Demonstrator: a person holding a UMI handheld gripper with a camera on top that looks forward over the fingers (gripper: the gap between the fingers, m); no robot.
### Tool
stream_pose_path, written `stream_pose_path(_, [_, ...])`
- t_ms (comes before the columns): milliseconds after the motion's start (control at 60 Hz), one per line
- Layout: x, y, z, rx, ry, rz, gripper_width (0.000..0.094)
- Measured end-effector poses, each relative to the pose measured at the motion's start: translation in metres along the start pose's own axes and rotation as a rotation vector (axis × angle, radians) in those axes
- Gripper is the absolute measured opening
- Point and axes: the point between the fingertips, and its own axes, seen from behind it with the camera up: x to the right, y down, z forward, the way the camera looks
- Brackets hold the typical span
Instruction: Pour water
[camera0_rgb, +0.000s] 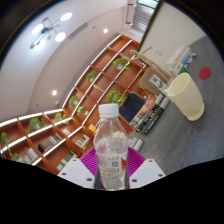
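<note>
Grey tabletop (185, 140) is filling the ground beyond the fingers, tilted in the view along with the wooden shelving (95, 85) behind it, so the gripper itself is leaning over. Taking the clear plastic bottle (112, 145) as the landmark: the shelves with their green plants are lying far behind it, and the table is spreading out behind and to its right.

The bottle is standing up between the two fingers of the gripper (112, 168), its white cap at the top and its pink-and-white label down between the magenta pads (91, 163). Both pads are pressing against its sides, so the gripper is clamping the bottle (no gap is showing on either side, though the lower body is partly hidden).

The pale yellow cup (187, 96) is sitting on the table up and to the right of the bottle's cap, well apart from it, its open mouth tipped toward the bottle in this leaning view. A small red object (205, 72) is lying just beyond the cup.

The pour is turning on that one line: the cup is lying ahead and to the right of the bottle's long axis, so the cap end probably needs swinging rightward over the rim. The cap appears to be on, which would be blocking any water.
</note>
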Motion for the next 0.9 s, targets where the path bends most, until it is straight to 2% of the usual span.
stream_pose_path(200, [0.020, -0.084, 0.014, 0.126, -0.073, 0.514, 0.0371])
stream_pose_path(467, [0.038, -0.149, 0.021, 0.213, -0.180, 1.056, 0.0387])
stream_pose_path(567, [0.043, -0.159, 0.020, 0.216, -0.217, 1.244, 0.0388])
stream_pose_path(667, [0.056, -0.152, 0.022, 0.207, -0.184, 1.308, 0.0388])
stream_pose_path(900, [0.054, -0.150, 0.023, 0.191, -0.169, 1.245, 0.0388])
